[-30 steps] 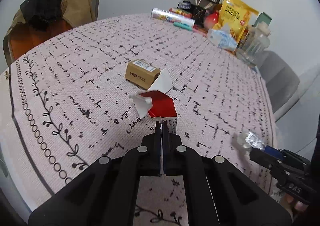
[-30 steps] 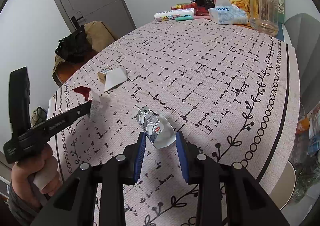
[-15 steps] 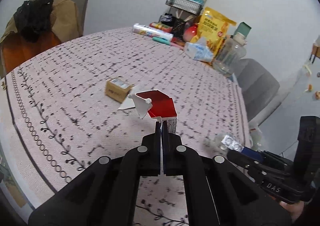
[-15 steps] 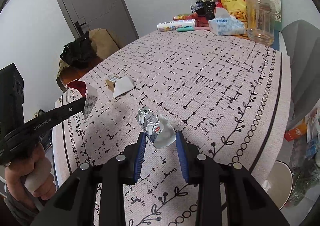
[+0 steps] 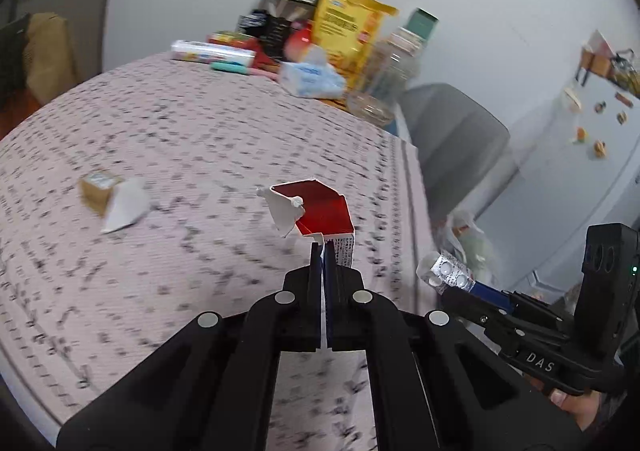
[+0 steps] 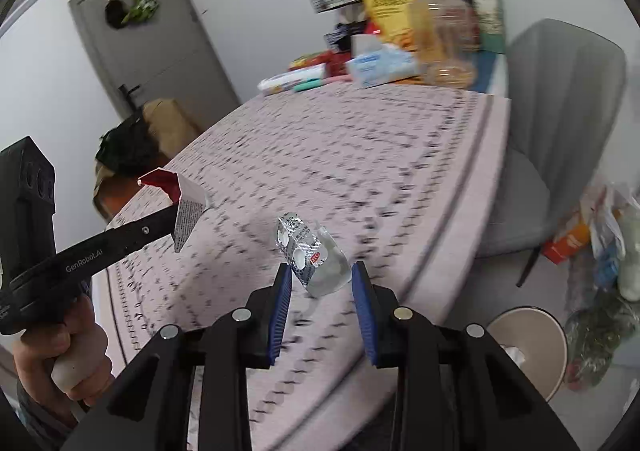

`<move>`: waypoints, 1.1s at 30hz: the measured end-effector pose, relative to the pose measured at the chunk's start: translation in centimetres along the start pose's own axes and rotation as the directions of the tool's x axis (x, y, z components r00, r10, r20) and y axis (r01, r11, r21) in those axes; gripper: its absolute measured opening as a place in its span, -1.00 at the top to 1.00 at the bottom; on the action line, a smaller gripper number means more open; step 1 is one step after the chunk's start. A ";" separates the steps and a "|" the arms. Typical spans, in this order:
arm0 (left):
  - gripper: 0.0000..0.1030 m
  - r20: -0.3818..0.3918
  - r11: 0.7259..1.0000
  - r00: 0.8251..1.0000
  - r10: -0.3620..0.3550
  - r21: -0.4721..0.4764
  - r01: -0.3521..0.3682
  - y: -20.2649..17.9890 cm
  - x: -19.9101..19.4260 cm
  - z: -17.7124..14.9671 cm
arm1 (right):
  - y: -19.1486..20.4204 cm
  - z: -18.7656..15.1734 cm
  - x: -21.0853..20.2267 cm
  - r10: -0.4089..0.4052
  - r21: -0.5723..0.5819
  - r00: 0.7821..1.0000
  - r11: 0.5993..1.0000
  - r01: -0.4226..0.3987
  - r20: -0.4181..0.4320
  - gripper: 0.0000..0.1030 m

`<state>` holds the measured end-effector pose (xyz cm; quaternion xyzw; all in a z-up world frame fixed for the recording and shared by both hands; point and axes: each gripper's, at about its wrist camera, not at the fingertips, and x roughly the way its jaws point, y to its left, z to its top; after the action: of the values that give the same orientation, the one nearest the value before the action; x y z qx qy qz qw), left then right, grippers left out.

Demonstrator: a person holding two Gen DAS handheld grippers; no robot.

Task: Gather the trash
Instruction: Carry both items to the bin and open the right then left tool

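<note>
Patterned pink table (image 5: 180, 139), goods stacked at 12 o'clock. Left tool (image 5: 322, 251) pinches torn red carton (image 5: 320, 207), raised above table. Right tool (image 6: 320, 283) grips foil blister pack (image 6: 304, 247), raised near table's 4 o'clock edge.

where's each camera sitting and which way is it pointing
Left wrist: sits on the left gripper, looking along its shut fingers across the patterned table toward the far clutter and grey chair; the right gripper shows at right.
Right wrist: sits on the right gripper, looking across the table toward the door; the left gripper and the left hand show at left.
Shared: the red and white carton, the pill blister pack, the yellow snack bag, the table.
</note>
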<state>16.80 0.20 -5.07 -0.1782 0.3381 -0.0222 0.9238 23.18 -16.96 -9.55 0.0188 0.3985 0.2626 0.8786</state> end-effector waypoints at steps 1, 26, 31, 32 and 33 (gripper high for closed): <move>0.96 -0.008 1.000 1.000 -0.009 0.013 0.009 -0.9 0.6 0.1 | -0.7 -0.1 -0.3 -0.007 0.011 1.000 1.000 0.007 0.006 0.40; 0.96 -0.335 0.943 0.934 -0.128 0.251 0.219 -21.2 15.5 -4.4 | -24.4 -6.9 -3.7 -0.226 0.386 0.974 0.898 0.210 -0.006 0.12; 0.96 -0.400 0.932 0.910 -0.108 0.277 0.232 -23.2 17.9 -6.2 | -27.1 -8.7 -4.1 -0.237 0.450 0.972 0.867 0.211 0.000 -0.25; 0.96 -0.409 0.931 0.906 -0.105 0.280 0.234 -23.4 18.2 -6.5 | -27.4 -8.9 -4.2 -0.239 0.459 0.971 0.863 0.213 -0.001 -0.25; 0.96 -0.425 0.928 0.900 -0.099 0.286 0.237 -23.8 18.8 -7.0 | -27.9 -9.4 -4.4 -0.242 0.471 0.970 0.856 0.214 -0.001 -0.25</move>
<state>28.75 -27.33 -13.38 -0.0412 0.4957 -0.1957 0.8452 26.58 -44.76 -19.66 0.1903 0.4236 0.0523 0.8841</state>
